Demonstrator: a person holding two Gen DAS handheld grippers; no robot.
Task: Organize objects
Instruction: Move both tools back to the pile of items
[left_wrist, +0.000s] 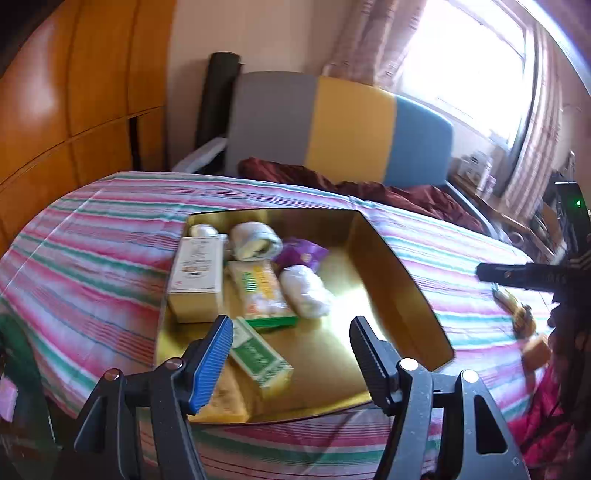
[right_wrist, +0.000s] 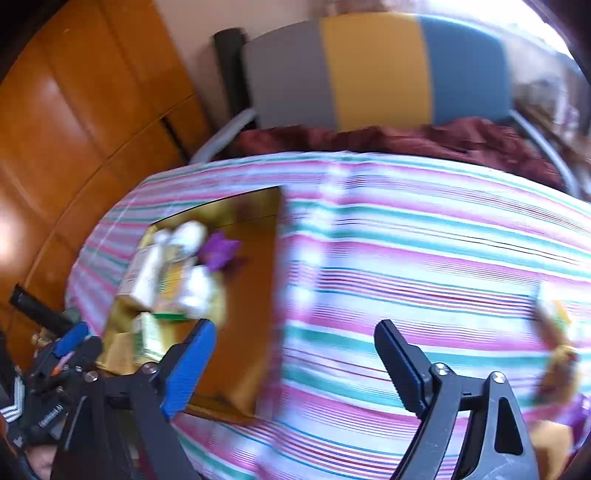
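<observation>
A gold tray lies on the striped tablecloth. It holds a white box, a rolled cloth, a purple packet, a white wrapped bundle, a yellow-orange packet and a green box. My left gripper hangs open over the tray's near side, nothing between its fingers. My right gripper is open and empty above the cloth, just right of the tray. Small yellowish items lie loose farther right, blurred.
A chair with a grey, yellow and blue back stands behind the table, dark red fabric on its seat. A wooden cabinet fills the left. A bright window is at the right. An orange block sits near the table's right edge.
</observation>
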